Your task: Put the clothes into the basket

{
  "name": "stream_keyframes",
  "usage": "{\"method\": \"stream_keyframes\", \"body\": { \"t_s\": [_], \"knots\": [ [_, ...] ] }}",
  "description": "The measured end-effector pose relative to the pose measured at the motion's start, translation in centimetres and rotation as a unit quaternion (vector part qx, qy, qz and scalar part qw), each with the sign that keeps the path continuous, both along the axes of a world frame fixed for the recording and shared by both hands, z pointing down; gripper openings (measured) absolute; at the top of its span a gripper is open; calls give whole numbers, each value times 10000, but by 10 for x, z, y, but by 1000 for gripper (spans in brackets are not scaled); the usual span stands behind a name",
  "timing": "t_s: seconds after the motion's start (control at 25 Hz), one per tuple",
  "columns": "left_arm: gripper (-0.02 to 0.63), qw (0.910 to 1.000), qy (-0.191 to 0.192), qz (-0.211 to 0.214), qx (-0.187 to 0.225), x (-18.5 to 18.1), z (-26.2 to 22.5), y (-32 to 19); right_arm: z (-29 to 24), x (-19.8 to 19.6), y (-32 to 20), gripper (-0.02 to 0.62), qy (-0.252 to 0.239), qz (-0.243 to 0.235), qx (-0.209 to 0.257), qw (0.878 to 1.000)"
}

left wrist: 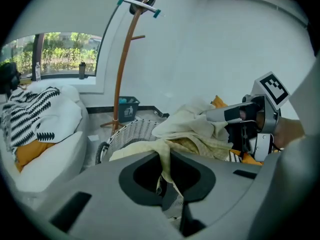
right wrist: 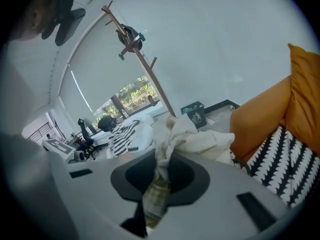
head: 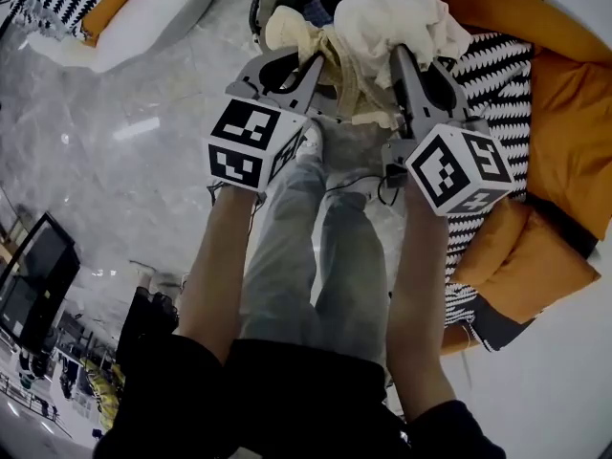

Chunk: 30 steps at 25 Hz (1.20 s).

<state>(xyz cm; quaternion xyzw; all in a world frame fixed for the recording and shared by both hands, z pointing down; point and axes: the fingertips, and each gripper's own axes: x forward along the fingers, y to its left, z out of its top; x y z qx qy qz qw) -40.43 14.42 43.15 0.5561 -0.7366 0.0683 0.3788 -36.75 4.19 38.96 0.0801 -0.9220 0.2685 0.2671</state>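
Both pairs of tongs are clamped shut on the load, left gripper [head: 316, 65] and right gripper [head: 400, 60] holding the cream clothes [head: 382, 22] slung crosswise between them, with the basket [left wrist: 131, 134] just ahead and below, seemingly nearer the left

The left gripper [head: 316, 65] and the right gripper [head: 402, 65] have matte grey shells with a black-lined hollow at the jaws. Behind each sits a white cube [head: 253, 144] printed with black square markers. A thin black cable [head: 359, 182] loops beside the right cube. The person wears black sleeves [head: 158, 381], pale grey jeans [head: 306, 256] and a white shoe [head: 309, 140].
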Motion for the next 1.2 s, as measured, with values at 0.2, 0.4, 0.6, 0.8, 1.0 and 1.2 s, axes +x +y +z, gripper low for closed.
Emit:
{"method": "stream_keyframes", "body": {
  "t_s": [0.2, 0.4, 0.6, 0.8, 1.0, 1.2],
  "knots": [
    [34, 9991, 235, -31, -358, -2, 33, 13, 34, -10, 14, 52, 451, -228, 61, 9987],
    [43, 9970, 560, -98, -530, 0, 55, 23, 64, 0, 23, 154, 1204, -663, 599, 9887],
    [63, 9964, 693, -156, -462, 1, 59, 20, 69, 10, 16, 158, 1257, -454, 462, 9900],
    [52, 9975, 664, -71, -246, 9, 50, 6, 66, 28, -1, 79, 1216, -101, 462, 9914],
    [18, 9974, 715, 7, 41, 21, 35, -4, 58, 49, -5, 32, 1075, 230, 334, 9934],
    [9, 9952, 841, 314, 391, 44, 17, -18, 48, 74, -9, 20, 825, 575, 159, 9948]
  ]
}}
